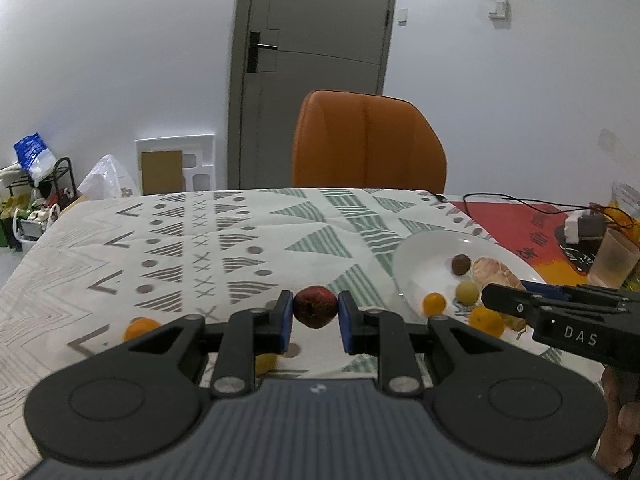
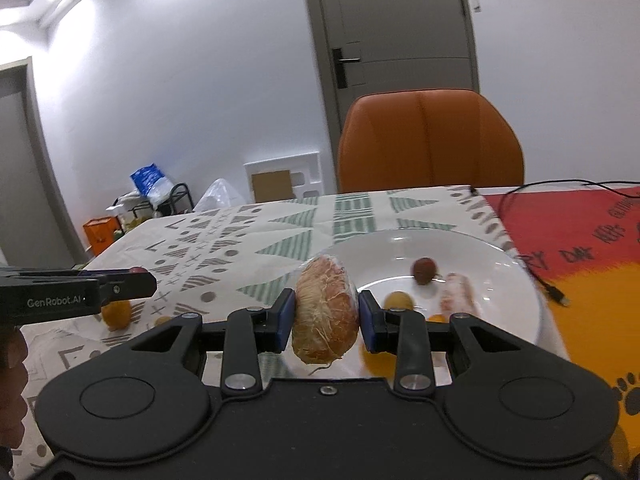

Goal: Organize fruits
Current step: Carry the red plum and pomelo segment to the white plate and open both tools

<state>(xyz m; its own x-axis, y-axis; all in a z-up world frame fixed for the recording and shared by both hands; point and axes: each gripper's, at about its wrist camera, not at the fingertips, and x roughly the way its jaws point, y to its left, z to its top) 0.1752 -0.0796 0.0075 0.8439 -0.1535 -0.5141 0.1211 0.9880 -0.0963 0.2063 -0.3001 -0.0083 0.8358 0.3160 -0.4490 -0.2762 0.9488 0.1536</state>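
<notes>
Nearest in the left wrist view, the left gripper (image 1: 315,312) is closed on a small dark red fruit (image 1: 315,306), wrinkled and dented, pinched across its middle between the blue pads and held above the patterned tablecloth (image 1: 240,240). It looks light and fairly soft, so a gentle squeeze at the widest part should do. The right gripper (image 2: 324,314) is clamped on a peeled citrus piece (image 2: 325,312), stringy with white pith and seemingly wrapped in clear film, held above the near rim of the white plate (image 2: 500,264). That piece is probably soft, slippery under the film and easily crushed; its flat sides suit the pads best. Further off on the plate lie a brown round fruit (image 2: 425,270), a pale yellowish one (image 2: 399,301) and another wrapped piece (image 2: 459,293). Small orange fruits (image 1: 141,327) sit loose on the cloth to the left, partly hidden behind the gripper body, so their number cannot be told.
</notes>
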